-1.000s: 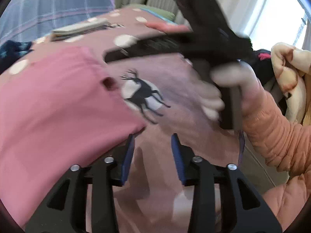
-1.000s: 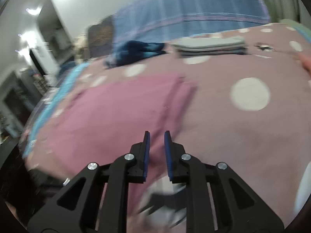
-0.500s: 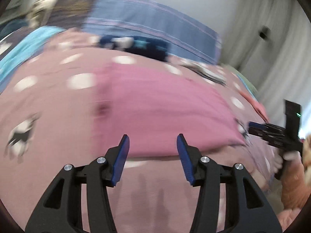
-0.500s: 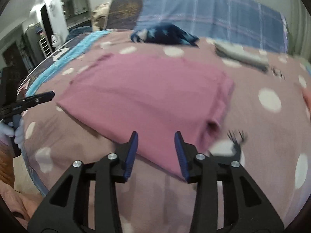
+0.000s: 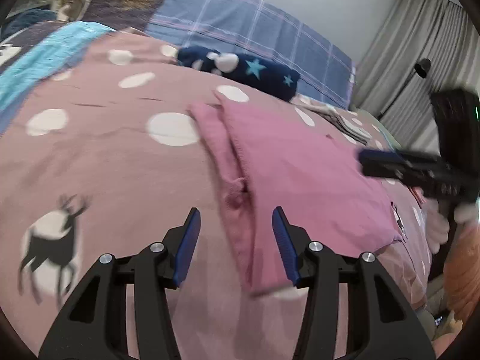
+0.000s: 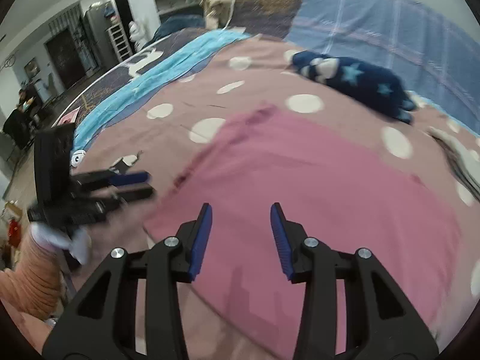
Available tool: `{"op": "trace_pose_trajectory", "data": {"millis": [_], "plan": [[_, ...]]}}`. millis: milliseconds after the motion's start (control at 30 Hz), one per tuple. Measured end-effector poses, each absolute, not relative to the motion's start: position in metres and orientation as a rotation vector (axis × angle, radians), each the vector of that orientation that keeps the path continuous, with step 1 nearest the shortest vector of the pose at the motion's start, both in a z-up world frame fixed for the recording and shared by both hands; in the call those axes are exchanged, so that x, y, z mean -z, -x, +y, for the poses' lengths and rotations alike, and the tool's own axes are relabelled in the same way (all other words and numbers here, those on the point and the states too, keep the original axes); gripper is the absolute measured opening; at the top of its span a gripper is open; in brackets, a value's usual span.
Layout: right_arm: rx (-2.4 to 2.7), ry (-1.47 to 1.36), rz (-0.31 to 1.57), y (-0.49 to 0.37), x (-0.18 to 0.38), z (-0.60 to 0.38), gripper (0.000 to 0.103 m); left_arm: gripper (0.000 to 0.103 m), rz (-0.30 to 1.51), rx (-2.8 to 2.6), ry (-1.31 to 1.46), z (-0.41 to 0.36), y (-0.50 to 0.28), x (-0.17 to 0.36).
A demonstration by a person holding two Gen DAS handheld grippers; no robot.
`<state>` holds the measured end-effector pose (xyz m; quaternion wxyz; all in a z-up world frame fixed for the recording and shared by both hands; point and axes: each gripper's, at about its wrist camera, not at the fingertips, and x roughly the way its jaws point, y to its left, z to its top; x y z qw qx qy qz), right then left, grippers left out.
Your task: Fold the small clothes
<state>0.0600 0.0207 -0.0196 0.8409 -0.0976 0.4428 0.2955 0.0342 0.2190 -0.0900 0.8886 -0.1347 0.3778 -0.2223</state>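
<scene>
A pink garment (image 5: pixel 300 174) lies flat on the dotted mauve bedspread (image 5: pixel 105 156), its left edge folded into a narrow strip. My left gripper (image 5: pixel 235 240) is open and empty, just above the garment's near left corner. My right gripper (image 6: pixel 241 234) is open and empty over the near edge of the same garment (image 6: pixel 315 186). The right gripper also shows in the left wrist view (image 5: pixel 420 171), over the garment's right edge. The left gripper shows in the right wrist view (image 6: pixel 120 186), at the garment's left edge.
A dark blue star-patterned cloth (image 5: pixel 246 69) lies at the back of the bed, with a blue plaid pillow (image 5: pixel 255 30) behind it. A stack of folded clothes (image 5: pixel 342 120) sits far right. A turquoise blanket (image 6: pixel 150 75) runs along the left. Curtains (image 5: pixel 420 60) hang at right.
Both grippers have opened wider and shifted to the garment's near corners. The left gripper's view swung from the deer print to the garment's left edge.
</scene>
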Motion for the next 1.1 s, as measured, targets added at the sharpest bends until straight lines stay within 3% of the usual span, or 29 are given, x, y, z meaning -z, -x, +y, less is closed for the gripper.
{"op": "trace_pose_trajectory", "data": {"millis": [233, 633, 667, 700, 767, 867, 1033, 1100], "plan": [[-0.636, 0.338, 0.972, -0.124, 0.036, 0.094, 0.041, 0.049, 0.831, 0.517, 0.352, 0.213, -0.06, 0.104], [-0.458, 0.524, 1.009, -0.21, 0.094, 0.169, 0.041, 0.025, 0.844, 0.542, 0.55, 0.234, -0.072, 0.123], [-0.458, 0.5, 1.035, -0.215, 0.099, 0.168, 0.033, 0.015, 0.845, 0.539, 0.541, 0.233, -0.071, 0.123], [-0.476, 0.464, 1.051, -0.218, 0.102, 0.168, 0.009, 0.009, 0.847, 0.542, 0.536, 0.232, -0.071, 0.123], [-0.458, 0.441, 1.018, -0.218, 0.095, 0.168, 0.006, 0.006, 0.84, 0.548, 0.52, 0.229, -0.069, 0.121], [-0.485, 0.32, 0.98, -0.221, 0.077, 0.16, 0.005, 0.005, 0.793, 0.544, 0.461, 0.224, -0.056, 0.111], [-0.559, 0.188, 1.039, -0.236, 0.095, 0.137, 0.007, 0.006, 0.808, 0.465, 0.442, 0.227, -0.049, 0.111], [-0.547, 0.131, 1.002, -0.227, 0.08, 0.123, 0.014, 0.006, 0.822, 0.483, 0.508, 0.236, -0.05, 0.116]]}}
